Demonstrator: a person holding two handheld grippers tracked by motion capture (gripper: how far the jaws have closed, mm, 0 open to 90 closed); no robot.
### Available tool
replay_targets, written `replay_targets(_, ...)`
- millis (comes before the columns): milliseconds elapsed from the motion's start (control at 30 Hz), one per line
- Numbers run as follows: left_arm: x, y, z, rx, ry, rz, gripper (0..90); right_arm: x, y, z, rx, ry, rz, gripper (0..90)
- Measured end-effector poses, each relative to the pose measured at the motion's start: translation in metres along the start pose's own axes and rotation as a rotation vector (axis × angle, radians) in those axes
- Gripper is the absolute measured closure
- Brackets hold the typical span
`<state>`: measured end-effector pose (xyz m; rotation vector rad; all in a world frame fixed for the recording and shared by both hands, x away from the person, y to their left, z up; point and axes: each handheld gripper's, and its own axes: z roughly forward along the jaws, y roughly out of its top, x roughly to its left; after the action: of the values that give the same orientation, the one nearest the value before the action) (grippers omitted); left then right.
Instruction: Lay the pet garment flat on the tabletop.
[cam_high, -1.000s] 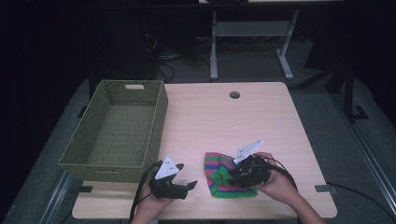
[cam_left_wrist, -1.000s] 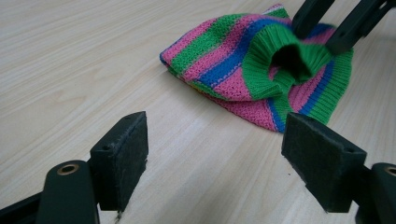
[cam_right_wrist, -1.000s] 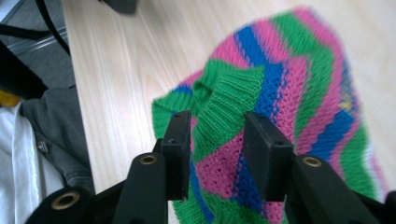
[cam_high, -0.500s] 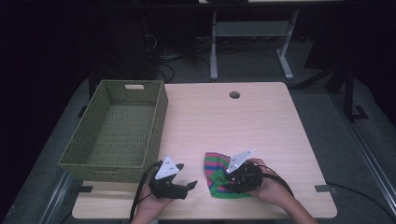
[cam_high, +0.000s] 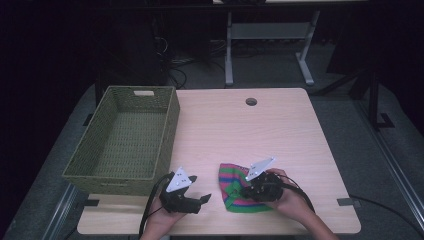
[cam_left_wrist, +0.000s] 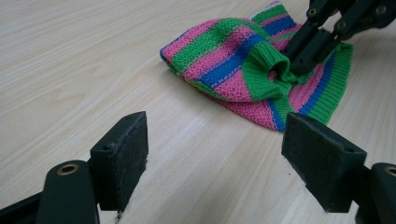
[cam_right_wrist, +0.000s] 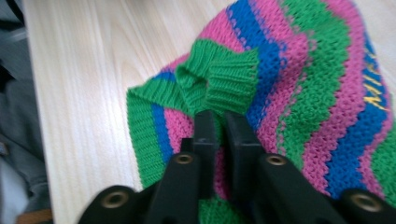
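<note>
A knitted cap (cam_high: 231, 176) striped pink, green and blue lies near the table's front edge. My right gripper (cam_high: 243, 191) comes at it from the right. Its jaws have just been closing with the cap's green ribbed hem (cam_right_wrist: 219, 86) between them, and the right gripper (cam_right_wrist: 219, 119) now pinches that hem into a fold. In the left gripper view the cap (cam_left_wrist: 219, 65) lies ahead with the right gripper (cam_left_wrist: 290, 65) biting its bunched hem. My left gripper (cam_high: 204, 199) rests on the table left of the cap, and the left gripper (cam_left_wrist: 215, 149) stands open with bare wood between its pads.
A green woven basket (cam_high: 169, 122) stands on the table's left side. A cable hole (cam_high: 251, 101) sits near the far edge. The light wooden table (cam_high: 280, 135) stretches behind the cap; the front edge is close to both hands.
The right gripper has edged slightly left onto the cap and its jaws have closed on the green hem. The left gripper has stayed put and open.
</note>
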<state>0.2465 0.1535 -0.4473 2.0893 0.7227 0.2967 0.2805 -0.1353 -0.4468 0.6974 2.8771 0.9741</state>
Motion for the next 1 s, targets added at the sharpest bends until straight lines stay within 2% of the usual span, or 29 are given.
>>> replay_targets(67,0.0,0.0,0.0,-0.001,-0.002,-0.002,22.6,-0.003,0.0,-0.005,-0.018,0.02,0.023,84.4)
replay_targets(167,0.0,0.0,0.0,-0.001,-0.004,-0.002,22.6,-0.004,0.0,-0.011,-0.026,0.023,0.042,84.5)
replay_targets(267,-0.002,0.001,0.002,0.0,-0.016,0.0,23.1,-0.008,-0.002,-0.025,-0.076,0.032,0.064,84.9)
replay_targets(300,-0.002,0.001,0.002,0.0,-0.016,0.0,23.4,-0.008,-0.002,-0.025,-0.076,0.032,0.064,84.9)
replay_targets(333,-0.003,0.001,0.003,0.001,-0.024,-0.003,23.4,-0.011,-0.002,-0.033,-0.098,0.033,0.07,84.8)
replay_targets(367,-0.003,0.001,0.003,0.001,-0.024,-0.003,23.7,-0.011,-0.002,-0.033,-0.098,0.033,0.07,84.8)
replay_targets(433,-0.003,0.002,0.004,-0.008,-0.052,-0.024,24.8,-0.013,-0.002,-0.04,-0.114,0.031,0.076,84.8)
replay_targets(633,-0.007,0.009,0.01,-0.009,-0.081,0.006,26.4,-0.019,-0.001,-0.061,-0.158,0.036,0.091,84.9)
replay_targets(767,-0.011,0.017,0.016,-0.004,-0.109,0.052,31.4,-0.022,0.0,-0.069,-0.192,0.038,0.096,84.9)
replay_targets(800,-0.012,0.021,0.021,-0.001,-0.13,0.064,31.4,-0.023,0.0,-0.072,-0.203,0.038,0.097,84.8)
replay_targets(833,-0.012,0.021,0.021,-0.001,-0.13,0.064,31.7,-0.023,0.0,-0.072,-0.203,0.038,0.097,84.8)
replay_targets(1000,-0.013,0.026,0.033,-0.001,-0.192,0.084,34.9,-0.027,0.001,-0.079,-0.219,0.041,0.101,84.8)
